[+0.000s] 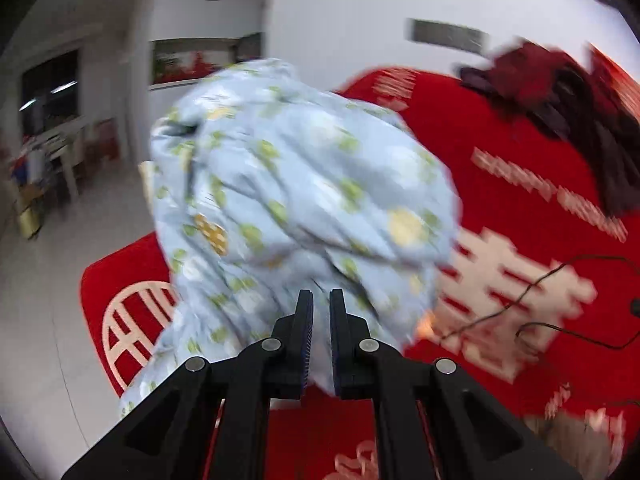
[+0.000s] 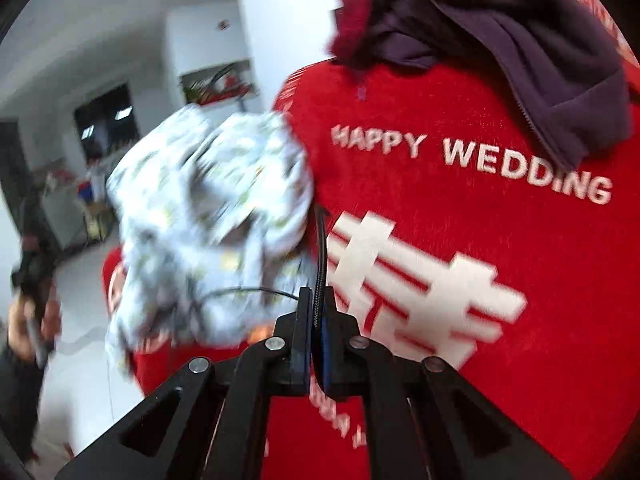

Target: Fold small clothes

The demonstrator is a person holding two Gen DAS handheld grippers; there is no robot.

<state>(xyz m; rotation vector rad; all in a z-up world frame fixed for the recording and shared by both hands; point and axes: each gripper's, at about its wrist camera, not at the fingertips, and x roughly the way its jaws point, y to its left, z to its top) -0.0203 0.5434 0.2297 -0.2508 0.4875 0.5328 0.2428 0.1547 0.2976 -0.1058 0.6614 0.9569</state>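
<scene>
A light blue garment point(image 1: 300, 184) printed with green and yellow spots hangs bunched up above the red rug point(image 1: 520, 184). My left gripper point(image 1: 320, 300) is shut on its lower edge, with cloth showing between the pads. In the right wrist view the same garment point(image 2: 208, 220) swings, blurred, to the left of my right gripper point(image 2: 318, 294). That gripper's jaws stand closed, and a black braided cable point(image 2: 320, 240) runs up from between them. No cloth shows in the right gripper.
The red rug point(image 2: 480, 240) reads "HAPPY WEDDING" in white. A pile of dark clothes point(image 2: 540, 60), purple zip jacket over maroon, lies at its far right. A thin black cable point(image 1: 560, 280) trails across the rug. A person's hand point(image 2: 24, 320) appears at left. Furniture point(image 1: 48, 160) stands beyond the pale floor.
</scene>
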